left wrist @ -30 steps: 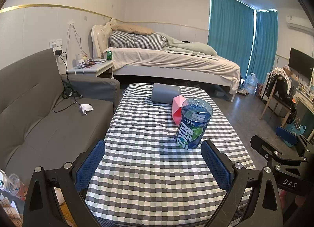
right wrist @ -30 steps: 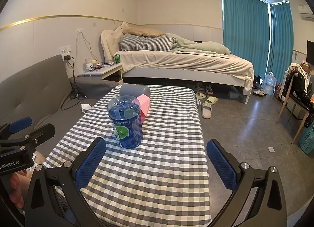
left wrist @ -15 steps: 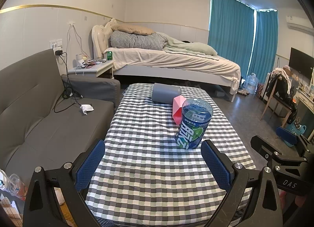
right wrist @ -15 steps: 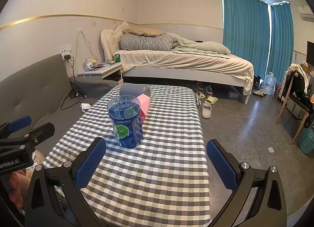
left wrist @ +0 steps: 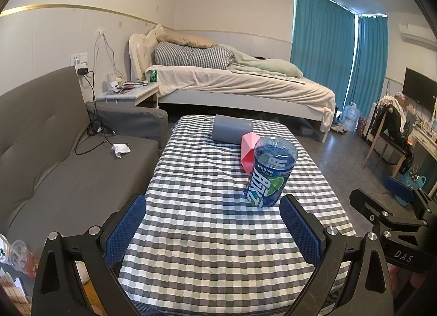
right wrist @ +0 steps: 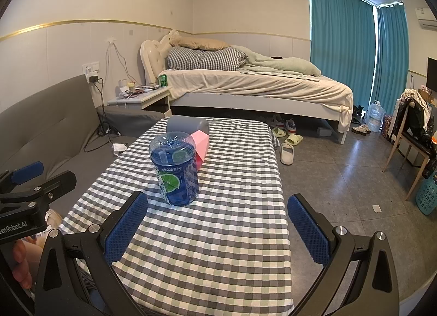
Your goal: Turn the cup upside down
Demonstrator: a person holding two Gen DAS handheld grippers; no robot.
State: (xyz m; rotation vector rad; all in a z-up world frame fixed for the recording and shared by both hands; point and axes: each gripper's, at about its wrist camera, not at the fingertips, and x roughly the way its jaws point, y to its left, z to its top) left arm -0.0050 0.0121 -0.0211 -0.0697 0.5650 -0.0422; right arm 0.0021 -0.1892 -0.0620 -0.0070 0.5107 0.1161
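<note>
A blue see-through cup with a green lime label stands on the checked table, label upside down; it also shows in the right wrist view. My left gripper is open and empty, low over the table's near edge, the cup just beyond its right finger. My right gripper is open and empty, the cup ahead of its left finger. Each gripper shows in the other's view, the right one at the table's right and the left one at its left.
A pink faceted box stands right behind the cup and a grey cylinder lies at the table's far end. A grey sofa runs along the left. A bed, slippers and a chair stand beyond.
</note>
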